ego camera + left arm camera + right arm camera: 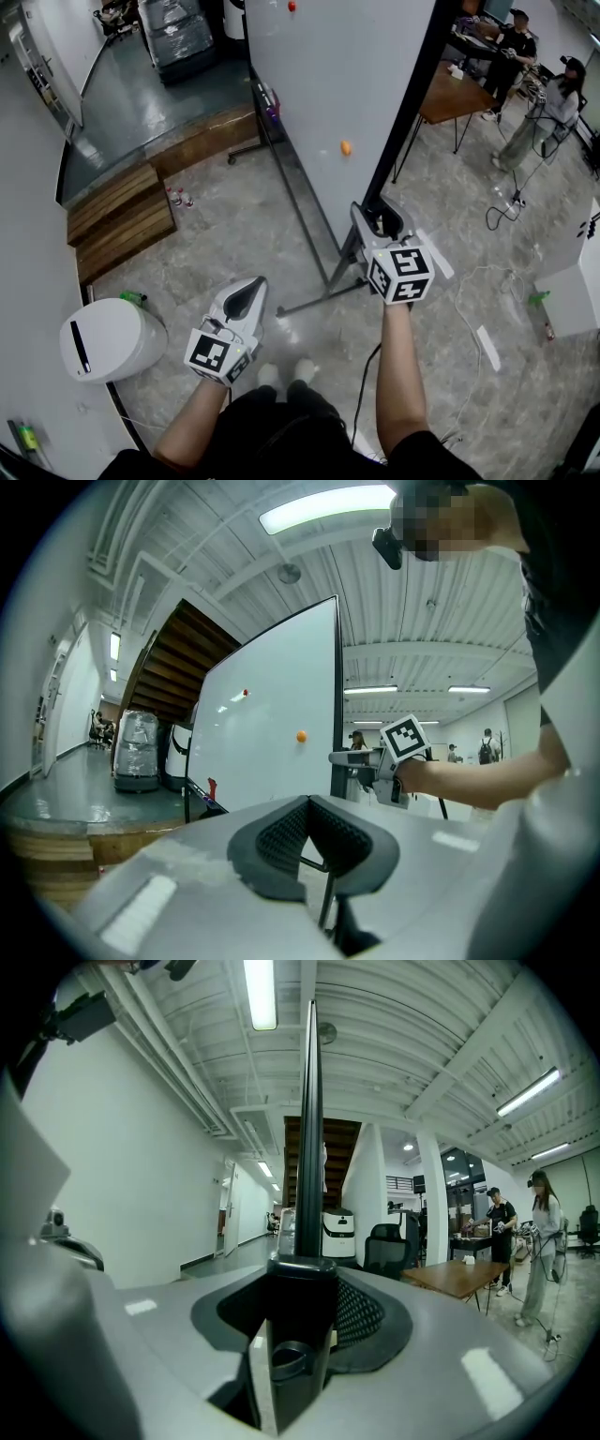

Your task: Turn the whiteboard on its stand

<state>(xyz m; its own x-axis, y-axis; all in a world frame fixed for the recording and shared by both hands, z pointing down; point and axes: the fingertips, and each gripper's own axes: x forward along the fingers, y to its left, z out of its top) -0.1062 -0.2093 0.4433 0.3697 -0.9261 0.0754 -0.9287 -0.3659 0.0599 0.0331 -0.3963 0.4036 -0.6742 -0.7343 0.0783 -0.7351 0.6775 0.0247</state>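
Presently the right tongs point(380, 217) are clamping the black side edge of the whiteboard point(337, 84), with the dark post sitting squeezed between their pads. The left tongs point(247, 298) are hanging free, drawn together with nothing between them, off the board and pointing toward its white face. The whiteboard is standing upright on its dark metal stand point(302, 225) on the grey floor point(216, 234), out in the open away from the floor's edges. An orange magnet point(345, 147) is sticking to its face. A wooden surface point(448, 94) is standing beyond the board.
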